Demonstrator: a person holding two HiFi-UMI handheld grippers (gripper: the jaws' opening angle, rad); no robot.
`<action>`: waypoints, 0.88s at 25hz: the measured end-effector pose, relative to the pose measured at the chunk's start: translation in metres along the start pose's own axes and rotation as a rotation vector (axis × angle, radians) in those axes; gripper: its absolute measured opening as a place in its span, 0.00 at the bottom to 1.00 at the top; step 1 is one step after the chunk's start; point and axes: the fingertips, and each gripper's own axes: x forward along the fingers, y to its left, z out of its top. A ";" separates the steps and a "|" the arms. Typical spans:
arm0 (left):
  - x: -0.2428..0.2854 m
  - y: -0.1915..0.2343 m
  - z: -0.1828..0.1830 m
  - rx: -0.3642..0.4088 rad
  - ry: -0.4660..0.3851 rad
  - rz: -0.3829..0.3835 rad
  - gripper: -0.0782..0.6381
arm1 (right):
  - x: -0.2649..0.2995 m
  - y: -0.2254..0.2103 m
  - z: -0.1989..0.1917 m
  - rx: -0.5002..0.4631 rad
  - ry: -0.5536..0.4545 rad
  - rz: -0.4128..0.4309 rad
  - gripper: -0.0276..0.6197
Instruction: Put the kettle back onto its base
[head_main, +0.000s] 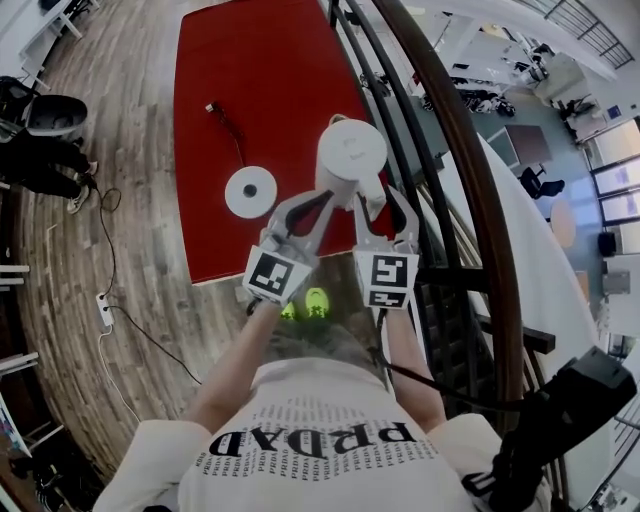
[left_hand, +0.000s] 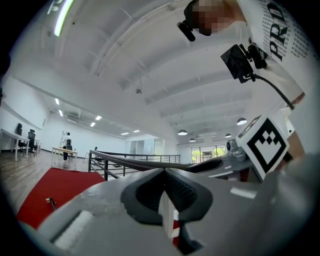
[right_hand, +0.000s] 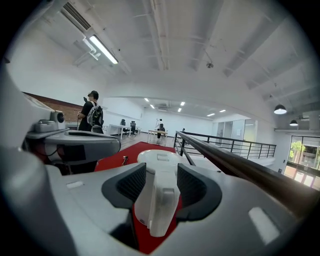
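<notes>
The white kettle hangs over the red carpet, close in front of me and to the right of its round white base, which lies flat on the carpet. My left gripper reaches the kettle's lower side from the left. In the left gripper view its jaws are shut on a thin white part of the kettle. My right gripper straddles the kettle's handle. There its jaws stand open, the handle between the pads, with the lid just beyond.
A dark metal railing runs close along the carpet's right edge. A black cable with a plug lies on the carpet behind the base. On the wooden floor at left are a power strip and a person.
</notes>
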 end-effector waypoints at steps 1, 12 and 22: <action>0.002 -0.001 -0.003 -0.003 0.005 -0.002 0.11 | 0.002 -0.002 -0.004 0.004 0.010 0.000 0.34; 0.015 -0.008 -0.032 -0.012 0.046 -0.026 0.11 | 0.013 -0.007 -0.050 0.011 0.100 0.018 0.33; 0.016 -0.010 -0.034 -0.032 0.052 -0.019 0.11 | 0.023 -0.001 -0.063 -0.025 0.124 0.040 0.28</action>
